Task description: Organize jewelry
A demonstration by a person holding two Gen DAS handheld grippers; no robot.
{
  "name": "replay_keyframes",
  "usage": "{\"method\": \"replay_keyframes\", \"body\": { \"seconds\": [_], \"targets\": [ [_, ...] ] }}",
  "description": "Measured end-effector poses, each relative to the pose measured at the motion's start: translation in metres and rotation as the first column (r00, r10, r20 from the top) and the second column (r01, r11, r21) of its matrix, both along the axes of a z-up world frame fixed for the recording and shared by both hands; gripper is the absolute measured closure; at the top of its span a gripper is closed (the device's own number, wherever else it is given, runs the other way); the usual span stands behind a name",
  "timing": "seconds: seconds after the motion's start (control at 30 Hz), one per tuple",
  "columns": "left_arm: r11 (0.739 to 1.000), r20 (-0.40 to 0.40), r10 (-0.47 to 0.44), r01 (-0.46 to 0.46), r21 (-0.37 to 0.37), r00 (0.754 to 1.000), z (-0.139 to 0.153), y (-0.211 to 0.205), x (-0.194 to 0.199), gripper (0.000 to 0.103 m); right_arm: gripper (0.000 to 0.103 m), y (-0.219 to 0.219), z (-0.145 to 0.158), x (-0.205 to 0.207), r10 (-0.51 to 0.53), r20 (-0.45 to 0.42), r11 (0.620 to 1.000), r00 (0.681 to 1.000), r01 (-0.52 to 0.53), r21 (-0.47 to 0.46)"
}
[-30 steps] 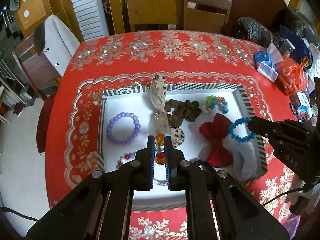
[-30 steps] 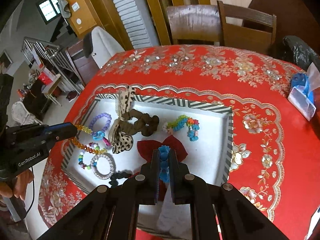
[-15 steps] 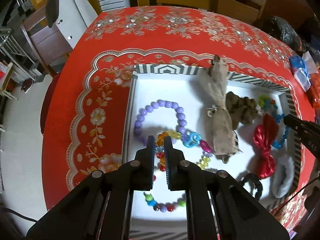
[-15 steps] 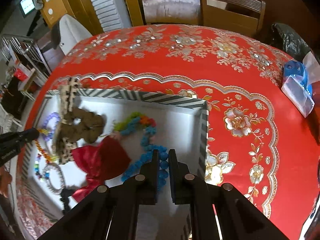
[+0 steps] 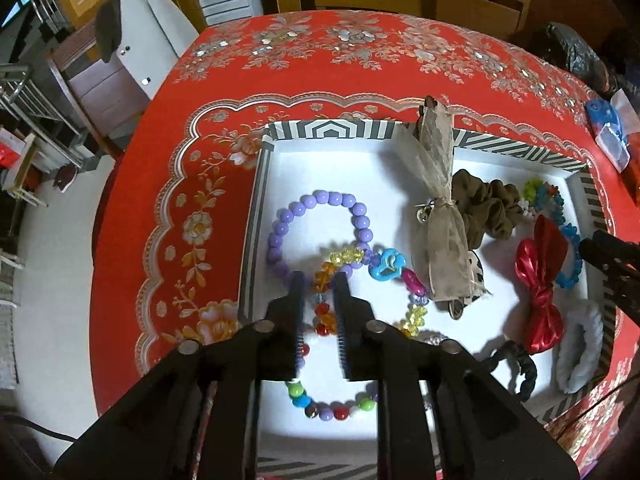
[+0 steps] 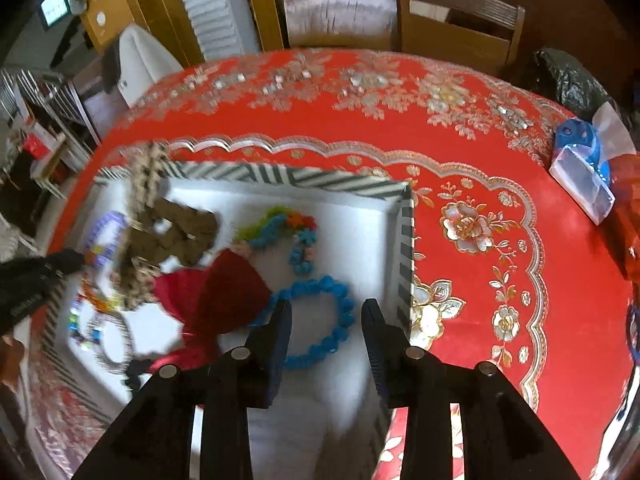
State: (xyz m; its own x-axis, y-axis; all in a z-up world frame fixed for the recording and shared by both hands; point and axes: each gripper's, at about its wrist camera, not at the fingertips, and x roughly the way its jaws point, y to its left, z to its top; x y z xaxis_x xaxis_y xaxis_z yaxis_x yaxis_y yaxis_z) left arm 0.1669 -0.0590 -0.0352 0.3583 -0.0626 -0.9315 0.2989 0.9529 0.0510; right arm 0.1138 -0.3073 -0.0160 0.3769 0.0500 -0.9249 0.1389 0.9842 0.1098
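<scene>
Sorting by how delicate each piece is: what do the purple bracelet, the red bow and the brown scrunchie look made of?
Purple bracelet: smooth round beads with soft highlights, probably plastic or acrylic.
Red bow: shiny, crinkled fabric with bright glints, likely satin or metallic cloth.
Brown scrunchie: matte, gathered soft fabric, possibly velvet; the weave is too small to tell.

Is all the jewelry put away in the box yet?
Nearly. The purple bead bracelet, brown scrunchie and red bow already lie in the striped box. The left gripper is opening around the amber bead strand; the right gripper is opening over the blue bracelet. Pulling clear remains.
</scene>
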Motion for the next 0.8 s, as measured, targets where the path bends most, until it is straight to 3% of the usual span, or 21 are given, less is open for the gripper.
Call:
{"method": "replay_keyframes", "body": {
  "seconds": [0.07,0.17,0.43,0.8],
  "targets": [
    [1.0,0.011,0.013,-0.013,-0.012,1.0,0.006,0.003,-0.005,0.068,0.069,0.004,0.01,-0.006,-0.014,0.033,1.0,0.999,0.014,0.02],
    [0.999,0.05,0.035,-0.034,-0.016,0.998,0.018,0.006,-0.016,0.062,0.067,0.014,0.028,-0.019,-0.035,0.091,0.998,0.995,0.03,0.063],
    [0.994,0.085,0.088,-0.081,-0.078,0.992,0.049,0.019,-0.061,0.061,0.066,0.057,0.06,-0.062,-0.05,0.217,0.994,0.975,0.028,0.104],
    [0.988,0.188,0.134,-0.115,-0.105,0.973,0.087,0.029,-0.139,0.061,0.061,0.089,0.091,-0.121,-0.031,0.281,0.995,0.959,0.002,0.104]
  ]
}}
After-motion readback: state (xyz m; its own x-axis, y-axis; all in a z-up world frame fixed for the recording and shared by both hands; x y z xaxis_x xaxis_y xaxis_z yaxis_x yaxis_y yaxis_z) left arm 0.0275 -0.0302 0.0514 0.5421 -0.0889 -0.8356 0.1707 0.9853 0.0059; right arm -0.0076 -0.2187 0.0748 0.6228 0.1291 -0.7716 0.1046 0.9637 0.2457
